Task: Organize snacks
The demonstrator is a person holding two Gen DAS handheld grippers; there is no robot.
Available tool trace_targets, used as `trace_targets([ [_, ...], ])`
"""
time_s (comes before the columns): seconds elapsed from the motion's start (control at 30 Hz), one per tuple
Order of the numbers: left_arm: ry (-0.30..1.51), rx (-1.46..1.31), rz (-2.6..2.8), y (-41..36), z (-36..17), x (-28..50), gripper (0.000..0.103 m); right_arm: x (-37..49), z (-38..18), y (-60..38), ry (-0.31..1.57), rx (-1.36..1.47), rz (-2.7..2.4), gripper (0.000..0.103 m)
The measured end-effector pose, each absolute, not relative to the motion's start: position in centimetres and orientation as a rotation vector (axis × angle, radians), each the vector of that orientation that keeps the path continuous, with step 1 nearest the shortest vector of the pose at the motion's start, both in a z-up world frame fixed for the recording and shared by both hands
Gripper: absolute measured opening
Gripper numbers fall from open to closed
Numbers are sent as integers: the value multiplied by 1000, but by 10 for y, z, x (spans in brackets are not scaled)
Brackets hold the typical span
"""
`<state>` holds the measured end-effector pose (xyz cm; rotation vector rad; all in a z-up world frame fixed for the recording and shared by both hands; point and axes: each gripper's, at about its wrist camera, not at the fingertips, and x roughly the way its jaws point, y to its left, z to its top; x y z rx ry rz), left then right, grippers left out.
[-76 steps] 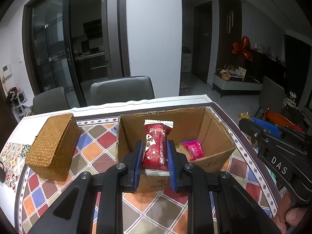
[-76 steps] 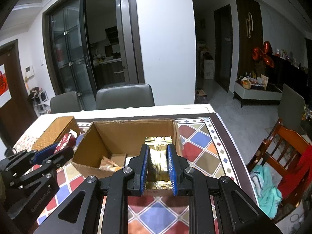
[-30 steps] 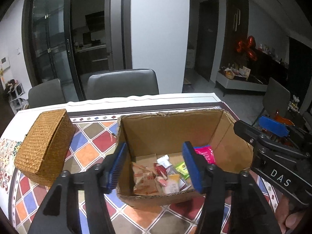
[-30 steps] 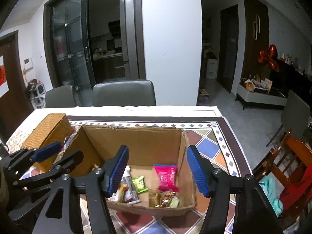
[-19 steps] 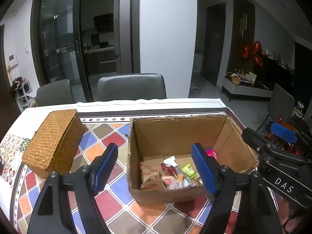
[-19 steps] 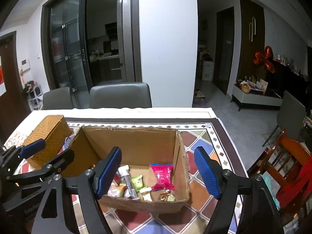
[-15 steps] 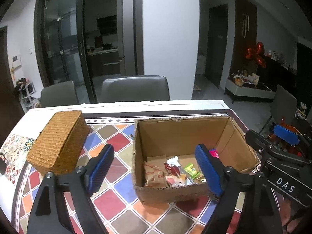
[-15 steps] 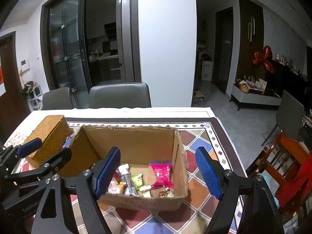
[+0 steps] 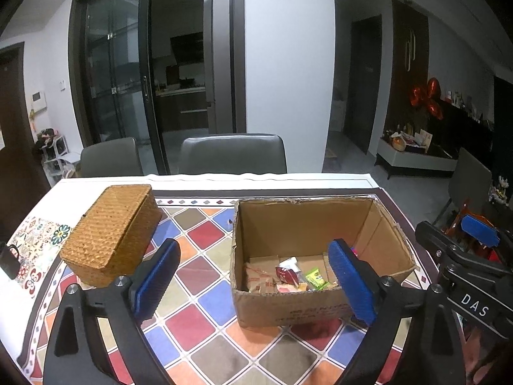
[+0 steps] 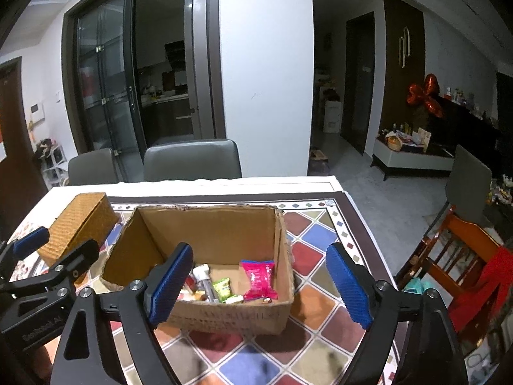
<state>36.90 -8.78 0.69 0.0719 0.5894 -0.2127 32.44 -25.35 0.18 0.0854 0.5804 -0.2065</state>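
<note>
Wicker box (image 9: 112, 229) on patterned tablecloth (image 9: 205, 330) — grey chairs (image 9: 232, 154) behind

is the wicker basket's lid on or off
On. The wicker basket shows an unbroken woven top with nothing visible inside, standing left of the cardboard box.

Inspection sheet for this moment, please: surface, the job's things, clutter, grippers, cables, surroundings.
Surface: table under a cloth of coloured diamonds.
Job's things: open cardboard box holding loose snacks, among them a pink packet, a green packet and a red packet.
Clutter: closed wicker box left of the cardboard box.
Grippers: left gripper and right gripper open, jaws just opened wider, nothing held.
Cables: nothing seen.
Surroundings: grey chairs behind the table, glass doors, red balloon, wooden chair.
</note>
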Motion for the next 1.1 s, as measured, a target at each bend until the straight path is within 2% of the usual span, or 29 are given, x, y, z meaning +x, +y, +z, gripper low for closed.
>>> trace_targets([
  [1.1, 524, 70, -208, -68, 24, 281, 97, 249, 7, -246, 555, 112, -208, 86],
])
